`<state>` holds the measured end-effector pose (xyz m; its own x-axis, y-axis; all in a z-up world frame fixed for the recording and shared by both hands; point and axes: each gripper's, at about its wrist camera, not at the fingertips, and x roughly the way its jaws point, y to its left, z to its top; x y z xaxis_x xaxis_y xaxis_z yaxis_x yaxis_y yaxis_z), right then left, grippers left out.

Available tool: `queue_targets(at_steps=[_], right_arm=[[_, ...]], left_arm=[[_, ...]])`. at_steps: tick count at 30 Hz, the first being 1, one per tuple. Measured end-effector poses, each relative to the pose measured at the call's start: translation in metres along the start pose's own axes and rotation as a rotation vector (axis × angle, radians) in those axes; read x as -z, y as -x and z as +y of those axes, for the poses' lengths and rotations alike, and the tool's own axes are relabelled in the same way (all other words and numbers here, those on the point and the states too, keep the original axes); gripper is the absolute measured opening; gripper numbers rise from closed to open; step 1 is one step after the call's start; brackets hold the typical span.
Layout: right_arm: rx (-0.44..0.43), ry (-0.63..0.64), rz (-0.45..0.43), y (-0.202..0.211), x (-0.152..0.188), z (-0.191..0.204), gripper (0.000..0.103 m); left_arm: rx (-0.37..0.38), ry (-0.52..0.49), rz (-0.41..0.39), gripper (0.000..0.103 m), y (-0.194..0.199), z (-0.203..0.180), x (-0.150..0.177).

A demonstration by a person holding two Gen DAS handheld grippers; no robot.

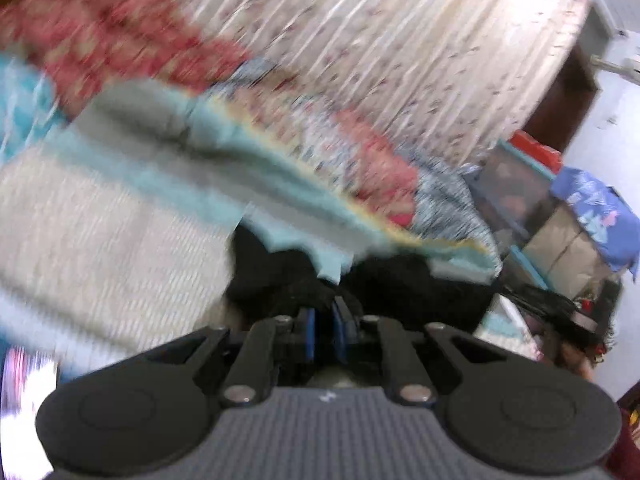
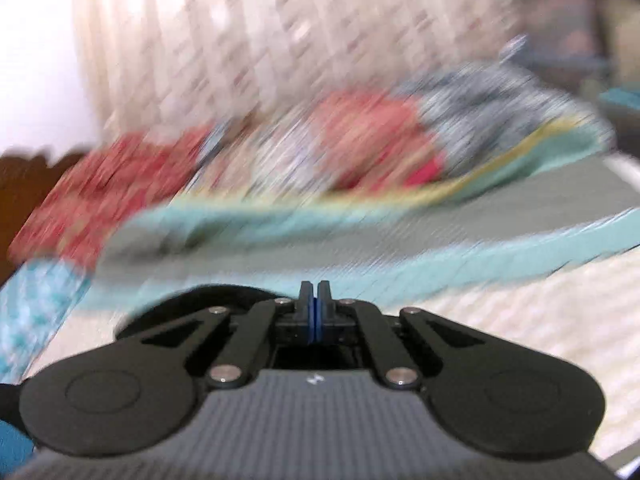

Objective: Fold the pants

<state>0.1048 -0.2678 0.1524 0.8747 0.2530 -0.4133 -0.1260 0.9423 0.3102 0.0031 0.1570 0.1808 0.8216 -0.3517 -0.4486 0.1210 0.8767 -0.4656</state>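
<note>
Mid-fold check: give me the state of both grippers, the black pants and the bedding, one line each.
left gripper: shut on black pants.
black pants: bunched at the left gripper's tips, lifted at that end.
right gripper: shut, pads together, nothing between them.
teal blanket: spread on the bed, rumpled.
floral curtain: hanging, drawn closed.

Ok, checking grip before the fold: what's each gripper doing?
Left gripper: shut on the black pants.
Right gripper: shut, holding nothing.
</note>
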Motion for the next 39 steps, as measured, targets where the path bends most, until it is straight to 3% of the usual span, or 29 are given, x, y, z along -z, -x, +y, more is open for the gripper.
queue_targets(at_steps=[3,7,10,11,13,15,16,20,22,24,27,30,31,32,33,35,36,39], right_arm=[[0.055,-0.040,-0.098,0.043,-0.027,-0.030,0.003],[0.152,-0.099,-0.177,0.084,-0.032,-0.079,0.004],[0.281,-0.154,-0.196,0.086,-0.018,-0.111,0.004],[0.340,-0.166,-0.185,0.084,-0.009,-0.121,0.008],[0.462,-0.155,-0.127,0.073,0.011,-0.134,0.013],[0.503,-0.183,-0.071,0.068,0.032,-0.144,0.016],[0.477,-0.200,-0.070,0.075,0.045,-0.148,0.018],[0.406,-0.156,0.000,0.078,0.094,-0.139,0.032],[0.361,-0.138,0.054,0.073,0.107,-0.132,0.033],[0.338,-0.143,0.110,0.065,0.117,-0.128,0.038],[0.285,-0.264,0.174,0.056,0.125,-0.132,0.045],[0.256,-0.426,0.175,0.052,0.122,-0.155,0.054],[0.272,-0.474,0.164,0.055,0.121,-0.162,0.058],[0.291,-0.534,0.151,0.056,0.119,-0.174,0.059],[0.308,-0.613,0.132,0.057,0.118,-0.189,0.059],[0.328,-0.720,0.108,0.056,0.118,-0.211,0.059],[0.334,-0.773,0.098,0.054,0.118,-0.222,0.059],[0.318,-0.862,0.052,0.042,0.116,-0.240,0.054]], left_arm=[[0.063,-0.084,-0.045,0.009,-0.018,-0.030,-0.043],[0.058,-0.225,-0.080,0.010,-0.073,-0.077,-0.090],[-0.018,-0.249,-0.051,0.027,-0.140,-0.093,-0.109],[-0.083,-0.260,-0.009,0.047,-0.165,-0.095,-0.108],[-0.210,-0.256,0.032,0.044,-0.191,-0.097,-0.094],[-0.148,-0.228,0.066,0.048,-0.192,-0.096,-0.069],[-0.109,-0.225,0.081,0.049,-0.186,-0.094,-0.053],[-0.075,-0.287,0.098,0.056,-0.169,-0.102,0.012],[-0.054,-0.382,0.183,0.056,-0.177,-0.115,0.049],[-0.084,-0.503,0.244,0.056,-0.196,-0.134,0.084],[-0.127,-0.615,0.253,0.058,-0.223,-0.148,0.116],[-0.166,-0.708,0.267,0.070,-0.249,-0.155,0.140],[-0.178,-0.743,0.276,0.070,-0.256,-0.157,0.147],[-0.186,-0.790,0.273,0.058,-0.261,-0.158,0.154],[-0.189,-0.823,0.269,0.035,-0.260,-0.155,0.158],[-0.188,-0.818,0.262,0.020,-0.256,-0.147,0.153],[-0.172,-0.770,0.270,0.014,-0.251,-0.143,0.143],[-0.144,-0.652,0.218,0.012,-0.207,-0.129,0.120]])
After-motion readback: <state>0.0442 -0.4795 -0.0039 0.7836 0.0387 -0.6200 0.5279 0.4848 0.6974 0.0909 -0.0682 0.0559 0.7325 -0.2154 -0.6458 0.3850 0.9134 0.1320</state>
